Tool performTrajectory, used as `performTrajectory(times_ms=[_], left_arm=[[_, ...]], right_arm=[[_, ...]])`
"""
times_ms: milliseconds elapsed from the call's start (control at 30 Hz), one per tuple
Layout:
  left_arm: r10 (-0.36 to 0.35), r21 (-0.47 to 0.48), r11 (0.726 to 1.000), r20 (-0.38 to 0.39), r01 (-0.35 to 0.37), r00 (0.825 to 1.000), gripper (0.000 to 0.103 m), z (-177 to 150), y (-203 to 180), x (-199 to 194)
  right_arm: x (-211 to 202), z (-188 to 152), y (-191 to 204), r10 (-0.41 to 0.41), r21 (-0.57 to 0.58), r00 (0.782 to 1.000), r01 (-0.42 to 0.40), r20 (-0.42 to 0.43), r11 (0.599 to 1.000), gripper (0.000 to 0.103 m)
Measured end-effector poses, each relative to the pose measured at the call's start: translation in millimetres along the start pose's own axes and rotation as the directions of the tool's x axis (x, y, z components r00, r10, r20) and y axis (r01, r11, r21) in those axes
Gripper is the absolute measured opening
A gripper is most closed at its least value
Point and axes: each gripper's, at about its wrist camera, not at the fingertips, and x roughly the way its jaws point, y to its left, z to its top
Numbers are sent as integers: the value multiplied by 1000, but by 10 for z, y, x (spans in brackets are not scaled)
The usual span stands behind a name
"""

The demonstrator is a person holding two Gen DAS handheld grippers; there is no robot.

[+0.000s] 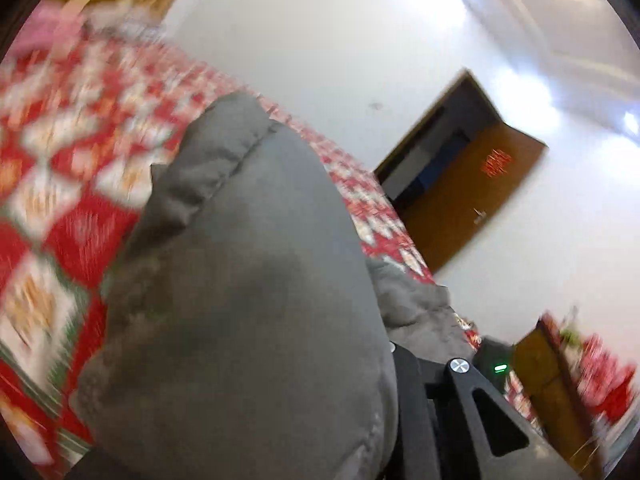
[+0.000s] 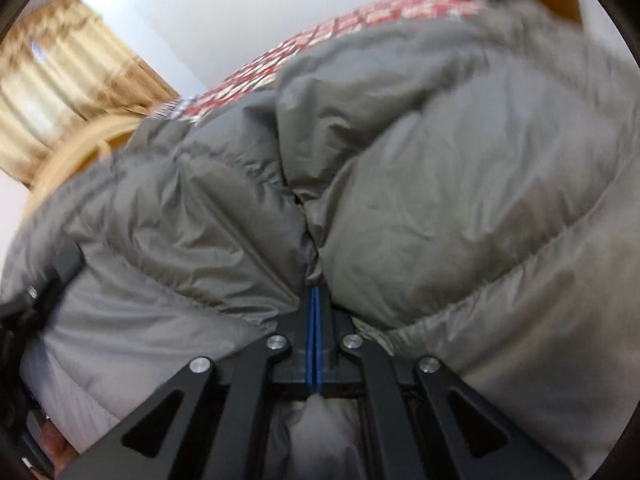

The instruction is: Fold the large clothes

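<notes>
A grey padded jacket (image 2: 420, 168) fills the right wrist view, puffed up over the bed. My right gripper (image 2: 315, 296) is shut, its blue pads pinching a fold of the jacket between them. In the left wrist view the same grey jacket (image 1: 240, 300) bulges over my left gripper and hides its fingertips; only the right black linkage arm (image 1: 472, 400) shows, so its state is unclear. The left gripper's body also shows at the left edge of the right wrist view (image 2: 44, 288), against the jacket.
A red and white patterned bedspread (image 1: 72, 184) lies under the jacket. A white wall and an open brown door (image 1: 468, 200) stand behind. Beige curtains (image 2: 60, 92) and a curved wooden bedhead (image 2: 80, 140) are at the left of the right wrist view.
</notes>
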Motion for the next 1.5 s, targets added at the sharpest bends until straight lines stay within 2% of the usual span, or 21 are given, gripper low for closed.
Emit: performTrajectory(times_ms=[100, 200, 233, 300, 400, 533, 667, 800, 833, 867, 933, 1000, 1067, 1133, 1200, 1300, 1333, 1367, 1400, 1433, 1500], left_arm=[[24, 173, 985, -6, -23, 1000, 16, 82, -339, -119], [101, 416, 905, -10, -88, 995, 16, -47, -757, -100], [129, 494, 862, -5, -110, 992, 16, -127, -904, -78], [131, 569, 815, -1, -107, 991, 16, -228, -1091, -61], [125, 648, 756, -5, -92, 992, 16, -338, -1354, 32], [128, 744, 666, -39, -57, 991, 16, -612, -1627, 333], [135, 792, 610, -93, -9, 986, 16, -949, -1818, 635], [194, 888, 460, -87, -12, 977, 16, -1448, -1962, 918], [206, 907, 420, -75, -19, 976, 16, -1566, -1986, 974], [212, 920, 390, -68, -20, 975, 16, -1647, -2000, 1005], [215, 942, 336, -57, -19, 975, 16, -1795, -2015, 1056], [212, 946, 323, -53, -19, 976, 16, -1866, -2006, 1089], [202, 943, 332, -62, -9, 977, 16, -1899, -1989, 1115], [191, 945, 326, -69, 3, 979, 16, -1903, -1966, 1105], [182, 953, 301, -66, 8, 981, 16, -1922, -1935, 1072], [178, 959, 285, -61, 8, 982, 16, -1928, -1875, 1013], [175, 958, 287, -63, 11, 983, 17, -1916, -1854, 992], [171, 957, 291, -67, 14, 983, 19, -1902, -1846, 976], [170, 956, 294, -70, 17, 983, 22, -1884, -1840, 946], [165, 953, 301, -75, 22, 983, 27, -1862, -1835, 910], [127, 937, 341, -131, 81, 983, 34, -1766, -1758, 725]], right_arm=[[107, -205, 185, 136, 68, 990, -133, -46, 989, 1], [215, -259, 335, 220, 72, 969, -213, -113, 974, 1], [221, -245, 348, 230, 62, 964, -224, -131, 973, 1], [125, -176, 284, 262, 62, 952, -255, -156, 965, 1], [-251, -115, 31, 322, 75, 937, -314, -136, 946, 11], [-984, -64, -496, 255, 35, 966, -254, -30, 967, 13], [-1521, -34, -1070, 101, 51, 992, -105, 71, 993, 18], [-1797, 7, -1487, 17, 104, 994, -29, 112, 994, 21], [-1833, 14, -1530, 2, 117, 993, -16, 118, 993, 32], [-1901, 34, -1617, -20, 143, 991, 0, 134, 990, 54], [-2031, 46, -1726, -3, 178, 982, -31, 188, 984, 78], [-2131, 119, -1747, 85, 175, 967, -130, 242, 976, 82], [-2099, 250, -1598, 124, 141, 962, -161, 242, 977, 85], [-1985, 457, -1462, 102, 46, 977, -113, 185, 993, 87], [-1776, 645, -1236, 42, -59, 991, -35, 125, 998, 87], [-1562, 710, -1024, 30, -164, 998, -21, 54, 986, 85], [-1511, 709, -931, 19, -210, 999, -11, 35, 978, 73], [-1439, 712, -855, -11, -259, 1000, 15, 18, 966, 42], [-1359, 713, -823, -53, -299, 999, 53, 8, 953, 29], [-1322, 695, -842, -76, -309, 997, 72, 0, 948, 20], [-1322, 658, -965, -73, -264, 997, 67, -11, 962, 16]])
